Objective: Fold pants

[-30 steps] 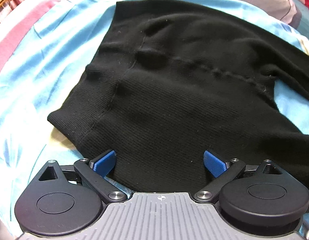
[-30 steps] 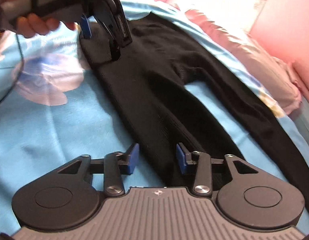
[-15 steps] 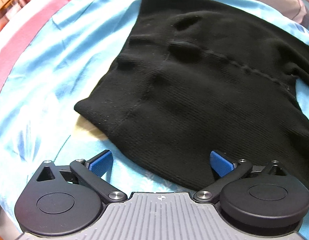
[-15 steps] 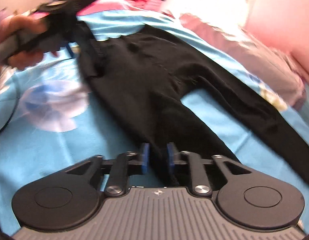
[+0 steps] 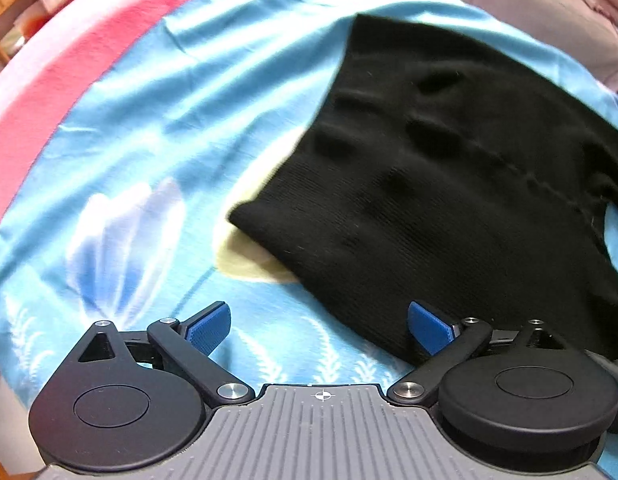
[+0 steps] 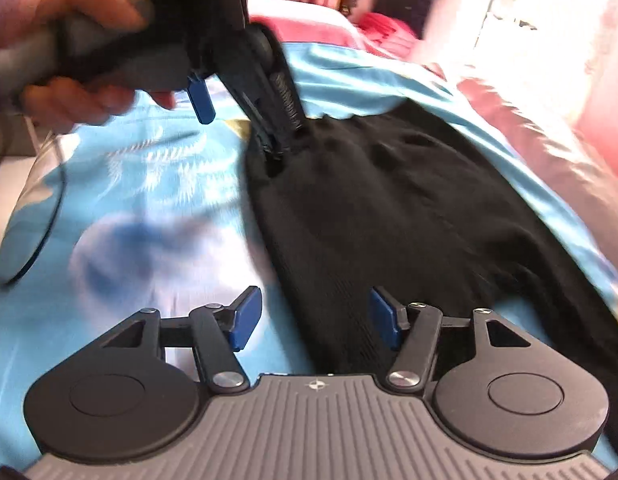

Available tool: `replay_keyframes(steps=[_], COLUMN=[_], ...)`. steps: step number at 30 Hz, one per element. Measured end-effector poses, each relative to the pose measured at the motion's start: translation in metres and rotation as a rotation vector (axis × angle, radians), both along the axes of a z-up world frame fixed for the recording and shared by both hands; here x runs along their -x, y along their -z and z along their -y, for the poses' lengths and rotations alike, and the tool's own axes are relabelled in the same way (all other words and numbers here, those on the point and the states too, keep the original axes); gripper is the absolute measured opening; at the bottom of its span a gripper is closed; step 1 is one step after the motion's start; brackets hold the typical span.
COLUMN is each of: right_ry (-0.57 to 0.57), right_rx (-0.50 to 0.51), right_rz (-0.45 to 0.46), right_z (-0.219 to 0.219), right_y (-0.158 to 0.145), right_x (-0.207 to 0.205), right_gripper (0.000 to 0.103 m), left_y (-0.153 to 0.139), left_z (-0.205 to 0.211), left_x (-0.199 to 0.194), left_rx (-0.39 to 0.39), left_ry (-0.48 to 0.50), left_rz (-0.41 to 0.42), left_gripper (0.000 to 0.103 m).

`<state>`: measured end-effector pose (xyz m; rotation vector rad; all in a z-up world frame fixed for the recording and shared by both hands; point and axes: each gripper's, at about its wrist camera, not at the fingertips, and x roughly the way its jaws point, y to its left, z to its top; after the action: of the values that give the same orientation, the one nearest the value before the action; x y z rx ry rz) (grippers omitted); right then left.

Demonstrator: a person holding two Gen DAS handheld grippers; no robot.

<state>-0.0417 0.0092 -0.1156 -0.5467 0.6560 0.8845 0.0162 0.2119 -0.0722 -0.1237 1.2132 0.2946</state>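
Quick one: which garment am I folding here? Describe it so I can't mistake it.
Find the bed's light blue floral sheet, bordered by pink bedding. On it lie the black pants, spread flat, legs splitting away from the waist. They are ribbed knit and the only black item; the left hand-held gripper is over the waist corner.
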Motion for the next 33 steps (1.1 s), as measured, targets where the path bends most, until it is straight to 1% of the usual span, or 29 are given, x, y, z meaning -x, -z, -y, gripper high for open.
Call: replay_keyframes(steps=[1, 2, 3, 5, 6, 7, 9, 10, 11, 13, 14, 15, 16, 18, 19, 20, 21, 23, 24, 25, 27, 28, 29, 30, 31, 32, 33], right_ry=[-0.006, 0.005, 0.029, 0.094, 0.096, 0.091, -0.008, -0.05, -0.05, 0.024, 0.069, 0.087, 0.064, -0.012, -0.02, 0.004, 0.043, 0.156, 0.212, 0.266, 0.376, 0.43, 0.498, 0.582, 0.652, 0.666, 0.673], right_rx=[-0.003, -0.018, -0.058, -0.091, -0.105, -0.105, -0.081, -0.076, -0.084, -0.125, -0.163, -0.189, -0.168, -0.122, -0.142, -0.176, -0.203, -0.211, -0.199, -0.175, -0.096, -0.052, -0.016, 0.001, -0.001, -0.07, -0.066], right_rz=[-0.006, -0.013, -0.031, -0.058, -0.091, -0.091, -0.024, 0.002, 0.004, -0.046, -0.082, -0.108, -0.12, -0.049, -0.082, -0.118, -0.14, -0.133, -0.128, -0.118, -0.077, -0.071, -0.092, -0.157, -0.26, -0.313, -0.356], right_z=[-0.015, -0.023, -0.031, -0.047, -0.054, -0.065, -0.08, -0.081, -0.076, -0.063, -0.055, -0.05, -0.053, -0.053, -0.047, -0.036, -0.021, 0.016, 0.034, 0.056, 0.098, 0.115, 0.134, 0.155, 0.174, 0.191, 0.198], right_y=[0.006, 0.011, 0.014, 0.016, 0.016, 0.015, 0.012, 0.011, 0.01, 0.009, 0.006, 0.006, 0.009, 0.008, 0.002, -0.004, -0.011, -0.02, -0.023, -0.025, -0.024, -0.022, -0.018, -0.012, -0.006, -0.009, -0.014], right_x=[-0.009, -0.018, -0.03, -0.045, -0.047, -0.043, -0.02, -0.012, -0.012, -0.026, -0.031, -0.031, -0.026, -0.003, 0.0, 0.001, 0.001, 0.007, 0.009, 0.012, 0.023, 0.025, 0.025, 0.024, 0.021, 0.027, 0.033], right_gripper=[0.058, 0.056, 0.052, 0.025, 0.013, 0.013, 0.013, 0.013, 0.013, 0.015, 0.018, 0.023, 0.03, 0.032, 0.032, 0.032, 0.033, 0.043, 0.055, 0.064, 0.069, 0.069, 0.069, 0.066, 0.066, 0.063, 0.063], left_y=[-0.004, -0.009, -0.013, -0.02, -0.022, -0.026, -0.029, -0.032, -0.034, -0.036, -0.039, -0.039, -0.036, -0.034, -0.03, -0.027, -0.021, -0.008, -0.001, 0.007, 0.022, 0.027, 0.029, 0.03, 0.03, 0.03, 0.031], left_z=[-0.002, -0.006, -0.009, -0.018, -0.021, -0.025, -0.03, -0.031, -0.031, -0.03, -0.029, -0.026, -0.023, -0.013, -0.008, -0.002, 0.002, 0.011, 0.014, 0.015, 0.013, 0.009, 0.006, 0.004, 0.003, 0.003, 0.002], left_x=[0.002, 0.006, 0.009, 0.016, 0.018, 0.022, 0.025, 0.026, 0.025, 0.022, 0.021, 0.018, 0.011, 0.0, -0.004, -0.01, -0.018, -0.03, -0.036, -0.039, -0.042, -0.04, -0.038, -0.036, -0.035, -0.035, -0.035], left_rx=[-0.006, -0.011, -0.013, -0.021, -0.024, -0.028, -0.041, -0.048, -0.051, -0.057, -0.058, -0.059, -0.055, -0.037, -0.03, -0.025, -0.023, -0.024, -0.024, -0.027, -0.028, -0.016, -0.027, -0.019, -0.015, -0.016, -0.016], left_ry=[-0.009, -0.021, -0.033, -0.062, -0.073, -0.086, -0.105, -0.113, -0.116, -0.114, -0.111, -0.108, -0.104, -0.089, -0.076, -0.058, -0.04, -0.016, -0.003, 0.001, -0.004, -0.011, -0.019, -0.017, -0.01, -0.005, -0.001], left_rz=[0.006, 0.014, 0.021, 0.028, 0.03, 0.032, 0.043, 0.049, 0.053, 0.058, 0.062, 0.064, 0.063, 0.064, 0.069, 0.071, 0.067, 0.04, 0.028, 0.011, -0.031, -0.034, -0.024, -0.017, -0.014, -0.018, -0.021], left_gripper=[0.103, 0.103, 0.103, 0.103, 0.103, 0.103, 0.103, 0.103, 0.103, 0.103, 0.103, 0.103, 0.103, 0.103, 0.103, 0.103, 0.103, 0.103, 0.103, 0.103, 0.103, 0.103, 0.103, 0.103, 0.103, 0.103, 0.103])
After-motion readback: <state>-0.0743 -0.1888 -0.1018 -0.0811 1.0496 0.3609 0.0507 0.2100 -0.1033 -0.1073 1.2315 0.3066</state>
